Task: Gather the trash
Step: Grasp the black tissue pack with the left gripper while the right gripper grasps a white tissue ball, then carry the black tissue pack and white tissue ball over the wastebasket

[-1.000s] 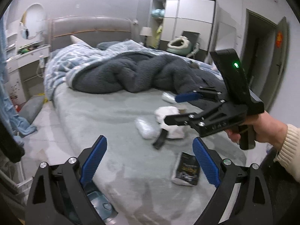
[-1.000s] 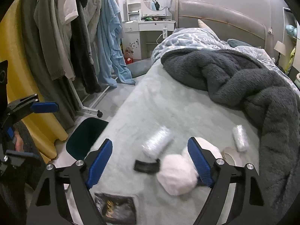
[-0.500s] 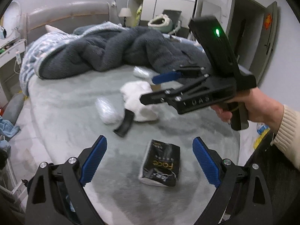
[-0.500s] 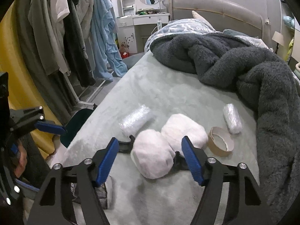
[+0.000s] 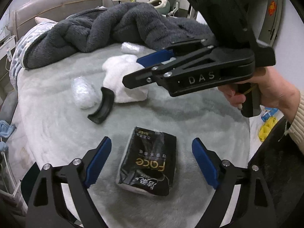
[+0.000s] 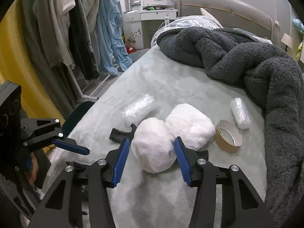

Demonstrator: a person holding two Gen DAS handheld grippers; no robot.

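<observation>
A white fluffy ball (image 6: 153,146) lies on the pale grey bed cover (image 6: 171,87) between the blue pads of my right gripper (image 6: 152,157). Its jaws are closing and both pads touch the ball's flanks. A second white ball (image 6: 190,127) leans against it from behind. In the left wrist view a black tissue pack (image 5: 148,161) printed "Face" lies flat between the fingers of my left gripper (image 5: 152,162). That gripper is open, its jaws closing slightly, and the pads stand clear of the pack. My right gripper (image 5: 140,70) hovers over the white balls (image 5: 123,77).
A brown tape core (image 6: 228,138), two bubble-wrap rolls (image 6: 138,108) (image 6: 240,115) and a curved black piece (image 5: 102,106) lie nearby. A dark grey blanket (image 6: 256,66) is heaped behind and to the right. Hanging clothes (image 6: 76,28) and a dark teal object (image 6: 79,112) flank the bed's left edge.
My right gripper sank over the nearer white ball and its jaws narrowed onto it. My left gripper swung down and toward the black tissue pack, which now lies between its fingers.
</observation>
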